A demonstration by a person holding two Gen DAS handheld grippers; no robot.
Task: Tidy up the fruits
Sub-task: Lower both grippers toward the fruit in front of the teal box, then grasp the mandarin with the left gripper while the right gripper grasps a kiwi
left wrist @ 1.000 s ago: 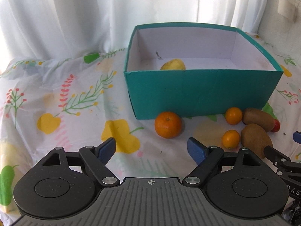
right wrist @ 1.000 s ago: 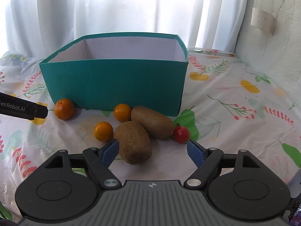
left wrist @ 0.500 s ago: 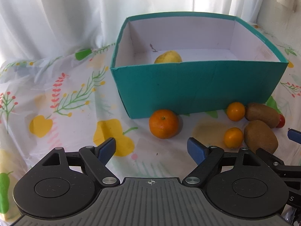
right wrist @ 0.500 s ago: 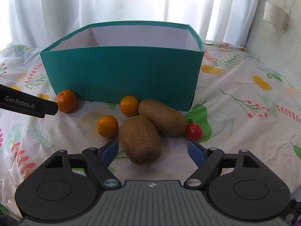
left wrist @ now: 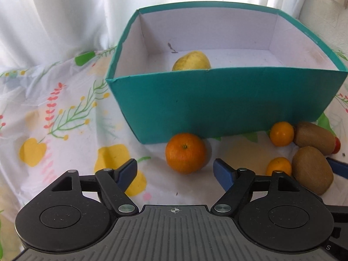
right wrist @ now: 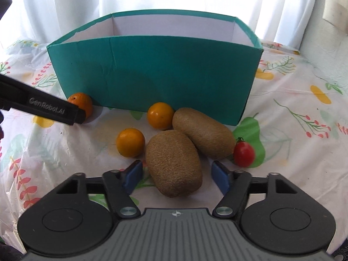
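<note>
A teal box (left wrist: 217,100) stands on the flowered cloth and holds a yellow fruit (left wrist: 191,61). In the left wrist view a tangerine (left wrist: 185,153) lies just ahead of my open left gripper (left wrist: 175,169), slightly right of centre. In the right wrist view my open right gripper (right wrist: 177,173) straddles the near kiwi (right wrist: 173,162). A second kiwi (right wrist: 203,135), two small oranges (right wrist: 130,142) (right wrist: 160,115) and a cherry tomato (right wrist: 244,154) lie around it. The box (right wrist: 152,76) stands behind them.
White curtains hang behind the box. A wall rises at the right. The left gripper's finger (right wrist: 43,106) crosses the left of the right wrist view, in front of the tangerine (right wrist: 81,103). The flowered cloth (left wrist: 54,119) spreads left of the box.
Both grippers have moved forward and lower toward the fruit. The tangerine now sits close to the left fingers, and the near kiwi now lies between the right fingers.
</note>
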